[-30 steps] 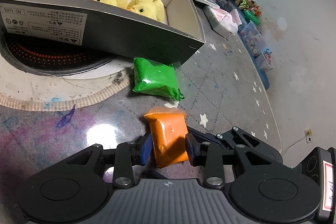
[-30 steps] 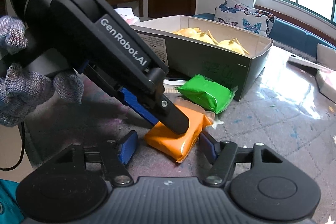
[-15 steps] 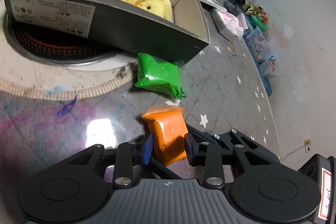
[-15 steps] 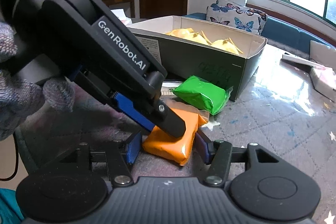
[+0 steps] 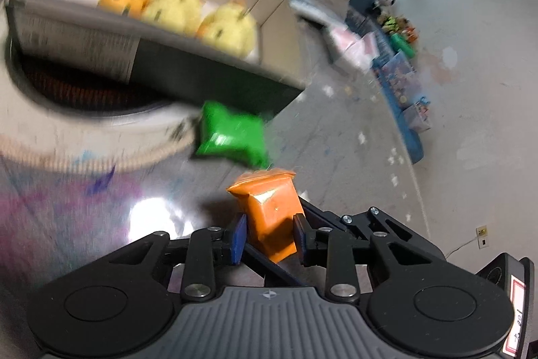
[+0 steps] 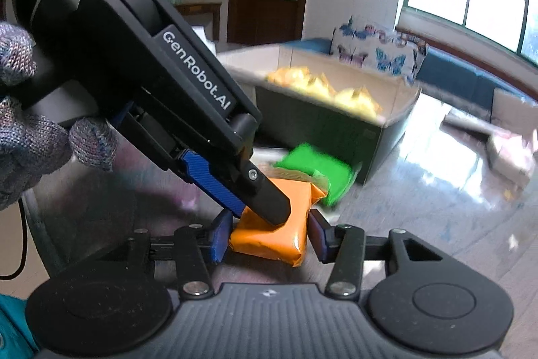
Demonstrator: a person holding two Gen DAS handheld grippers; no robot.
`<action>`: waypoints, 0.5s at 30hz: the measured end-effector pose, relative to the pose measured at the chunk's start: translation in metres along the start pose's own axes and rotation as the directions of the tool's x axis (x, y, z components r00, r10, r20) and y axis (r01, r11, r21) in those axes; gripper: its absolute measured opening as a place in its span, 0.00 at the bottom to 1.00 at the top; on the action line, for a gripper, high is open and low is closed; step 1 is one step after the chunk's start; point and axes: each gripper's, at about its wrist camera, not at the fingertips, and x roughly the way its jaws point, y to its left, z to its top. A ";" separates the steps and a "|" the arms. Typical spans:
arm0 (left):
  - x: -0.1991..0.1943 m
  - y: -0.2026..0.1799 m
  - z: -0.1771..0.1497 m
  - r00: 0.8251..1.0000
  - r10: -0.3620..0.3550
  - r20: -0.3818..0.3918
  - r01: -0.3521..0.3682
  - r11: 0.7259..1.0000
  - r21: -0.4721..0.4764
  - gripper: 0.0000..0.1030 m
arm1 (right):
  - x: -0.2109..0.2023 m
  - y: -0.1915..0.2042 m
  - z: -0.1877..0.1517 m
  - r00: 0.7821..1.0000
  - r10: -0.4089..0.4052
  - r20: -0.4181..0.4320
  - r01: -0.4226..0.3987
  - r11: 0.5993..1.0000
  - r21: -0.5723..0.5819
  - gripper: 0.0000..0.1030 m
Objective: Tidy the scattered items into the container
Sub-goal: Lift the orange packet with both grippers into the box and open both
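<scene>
Right wrist view shows the right hand-held gripper [image 6: 267, 238] now clamped on the soft orange plastic-wrapped packet [image 6: 269, 241]; half a second back its blue pads stood clear of the sides. The left hand-held gripper [image 5: 269, 236] pinches the same packet across, coming in from about ten o'clock. Both views have blurred, so the pair is probably lifting it off the glossy table [image 6: 437, 224], though I cannot be sure. At one o'clock lies the crinkled green plastic packet [image 6: 316, 169], just beside the dark cardboard box [image 6: 329, 127] holding yellow plush chicks [image 5: 201, 19]. One packet is secured; the green one waits
</scene>
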 end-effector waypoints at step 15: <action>-0.010 -0.023 0.099 0.990 -0.014 0.142 0.005 0.998 0.063 0.31 | 0.023 -0.040 0.081 0.983 -0.107 0.147 0.117 0.991 -0.062 0.47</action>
